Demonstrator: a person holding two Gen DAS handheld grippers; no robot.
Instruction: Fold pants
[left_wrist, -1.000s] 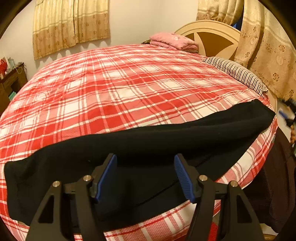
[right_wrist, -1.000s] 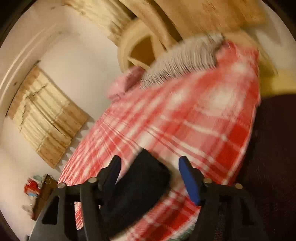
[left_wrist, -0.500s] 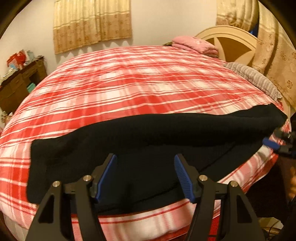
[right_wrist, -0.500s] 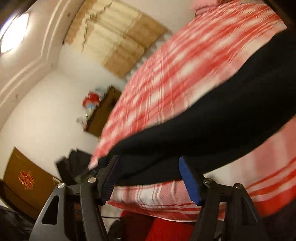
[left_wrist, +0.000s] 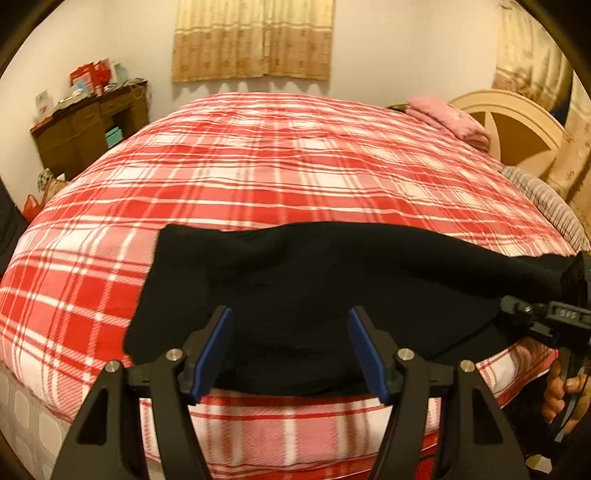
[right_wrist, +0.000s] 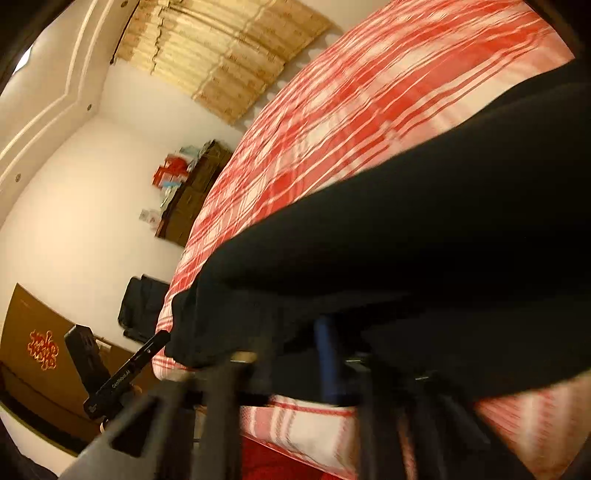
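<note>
**Taking hold of the pants' right end for the first fold**

The black pants (left_wrist: 314, 288) lie lengthwise along the near edge of the bed (left_wrist: 258, 166). The right hand-held gripper (right_wrist: 328, 369), whose jaws have just been closing, pinches their right end; the left hand-held gripper (left_wrist: 290, 350) hovers spread above the middle, gripping nothing. Next, I judge, the left must grasp cloth before the end is carried across.
</note>
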